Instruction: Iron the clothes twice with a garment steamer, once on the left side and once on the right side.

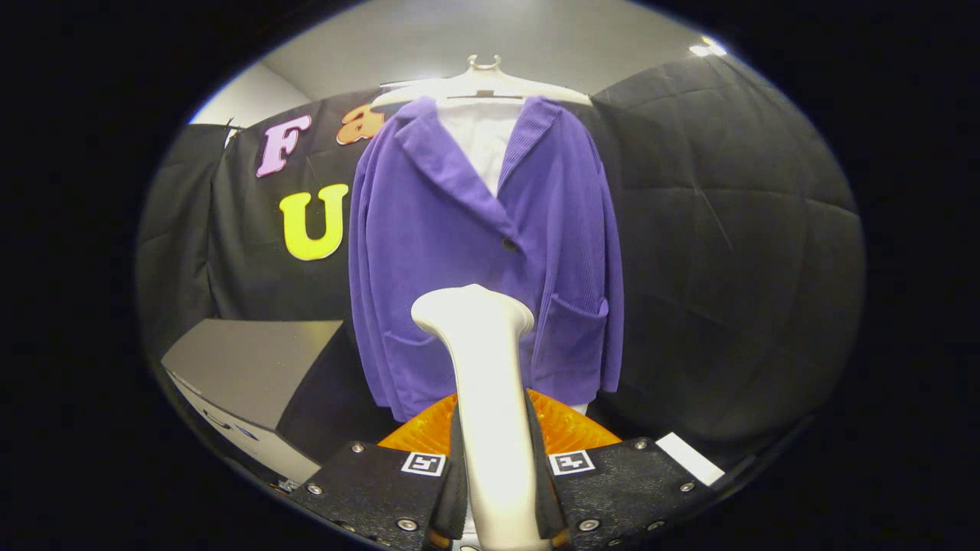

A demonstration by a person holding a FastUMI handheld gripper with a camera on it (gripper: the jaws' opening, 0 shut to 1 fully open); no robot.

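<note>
Gripper view, looking forward along the claw (501,490). The claw is grasping the handle of a cream-white garment steamer (486,383), with both fingers (383,482) pressing against the handle from either side. The steamer is rising upright from between the fingers, its flared head sitting in front of the lower middle of a purple jacket (482,252). Whether the head is touching the fabric cannot be told. The jacket is hanging on a pale hanger (481,80) against the black cloth wall (727,229) of the booth, over a white garment (482,141) that is showing at the open collar. The lapels are lying flat, a single dark button (508,244) is closing the front, and a patch pocket (570,337) is showing just beside the steamer head. An orange ribbed surface (566,432) is lying directly beyond the fingers, below the jacket's hem. A grey-topped box-like unit (253,367) is standing near the jacket's other side, its side panel white.
</note>
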